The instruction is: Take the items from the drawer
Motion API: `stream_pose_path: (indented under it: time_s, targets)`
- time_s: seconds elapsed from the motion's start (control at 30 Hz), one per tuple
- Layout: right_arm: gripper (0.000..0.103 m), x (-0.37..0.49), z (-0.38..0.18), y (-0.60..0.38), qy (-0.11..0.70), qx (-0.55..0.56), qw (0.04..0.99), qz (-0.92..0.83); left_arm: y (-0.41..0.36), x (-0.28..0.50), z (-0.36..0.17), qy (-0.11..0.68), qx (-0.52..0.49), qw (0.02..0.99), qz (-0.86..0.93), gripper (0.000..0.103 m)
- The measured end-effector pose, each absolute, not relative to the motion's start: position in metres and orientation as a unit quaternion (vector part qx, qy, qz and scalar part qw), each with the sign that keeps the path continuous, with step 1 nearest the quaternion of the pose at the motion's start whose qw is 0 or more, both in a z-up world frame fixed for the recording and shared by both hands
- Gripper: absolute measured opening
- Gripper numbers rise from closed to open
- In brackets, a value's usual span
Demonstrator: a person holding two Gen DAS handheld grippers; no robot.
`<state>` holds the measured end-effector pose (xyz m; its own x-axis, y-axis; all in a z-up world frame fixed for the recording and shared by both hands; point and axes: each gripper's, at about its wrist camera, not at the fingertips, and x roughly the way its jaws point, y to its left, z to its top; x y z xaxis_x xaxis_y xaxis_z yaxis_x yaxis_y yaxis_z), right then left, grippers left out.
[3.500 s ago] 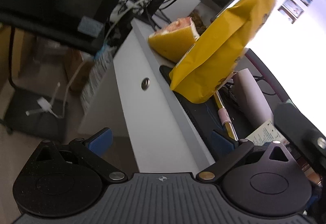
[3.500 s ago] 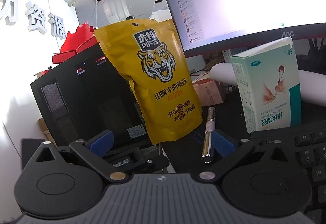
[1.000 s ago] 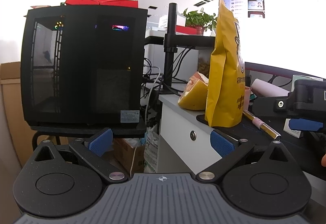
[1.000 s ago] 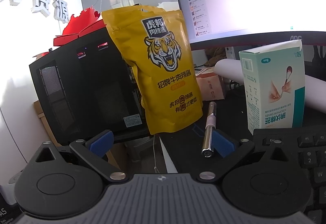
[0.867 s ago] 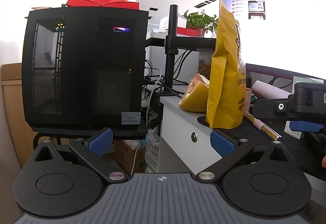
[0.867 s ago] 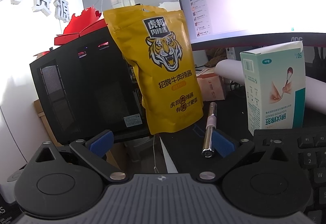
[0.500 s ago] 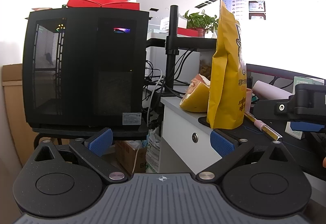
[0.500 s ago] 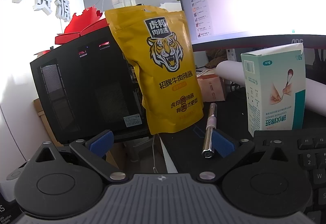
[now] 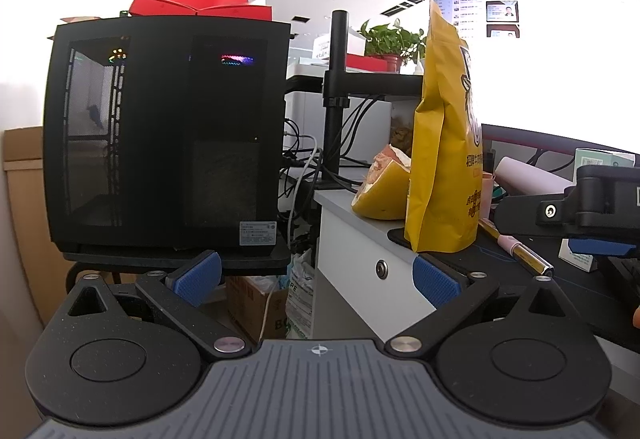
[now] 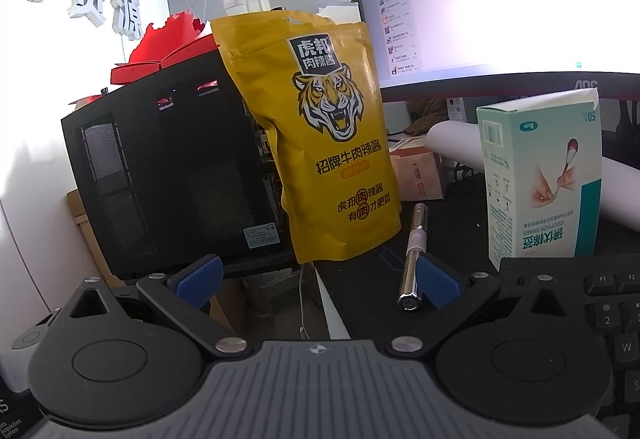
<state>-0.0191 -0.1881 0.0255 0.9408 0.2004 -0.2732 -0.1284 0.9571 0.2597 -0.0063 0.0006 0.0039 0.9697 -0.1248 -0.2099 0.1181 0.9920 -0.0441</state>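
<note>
Jaws of both grippers, left (image 9: pixel 316 275) and right (image 10: pixel 318 275), stand apart and empty. Ahead of our right jaws, the yellow pouch (image 10: pixel 332 143) stands on the bench (image 10: pixel 452 239). We judge it light and pliable; grip its top seam.

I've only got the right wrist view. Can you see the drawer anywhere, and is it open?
Observer: Yes. The left wrist view shows a white drawer front with a round lock under the desk edge; it looks shut.
Operator: Anything behind the yellow pouch?
Observer: A cut pomelo lies on the desk just behind the yellow pouch.
Operator: And the left gripper?
Observer: The left gripper has its jaws open and empty, facing that drawer front.
</note>
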Motion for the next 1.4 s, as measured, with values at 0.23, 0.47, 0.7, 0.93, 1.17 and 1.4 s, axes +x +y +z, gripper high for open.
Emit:
stream_pose_path:
  time_s: [0.23,0.47,0.7,0.93,1.17,1.4]
  targets:
    - [0.103,-0.0196,0.0257,-0.187,0.15,0.118,0.978,0.085,0.0003,-0.0071,0.004,0.106,-0.014,0.992,-0.063,0.103]
    - [0.103,-0.0196,0.026,-0.1868,0.149,0.117,0.978,0.086,-0.0002,-0.0064,0.0043,0.106,-0.014,0.992,-0.064,0.103]
    - [0.103,-0.0198,0.0257,-0.1871,0.15,0.116,0.978,0.086,-0.0003,-0.0063,0.0044,0.106,-0.013,0.992,-0.065,0.103]
    - [0.103,-0.0201,0.0258,-0.1867,0.149,0.115,0.978,0.086,-0.0003,-0.0067,0.0044,0.106,-0.013,0.992,-0.065,0.103]
    - [0.103,-0.0197,0.0257,-0.1865,0.15,0.115,0.978,0.087,-0.0002,-0.0072,0.0043,0.106,-0.013,0.992,-0.066,0.103]
    - [0.103,-0.021,0.0257,-0.1869,0.15,0.115,0.978,0.087,0.0,-0.0066,0.0044,0.107,-0.013,0.992,-0.067,0.103]
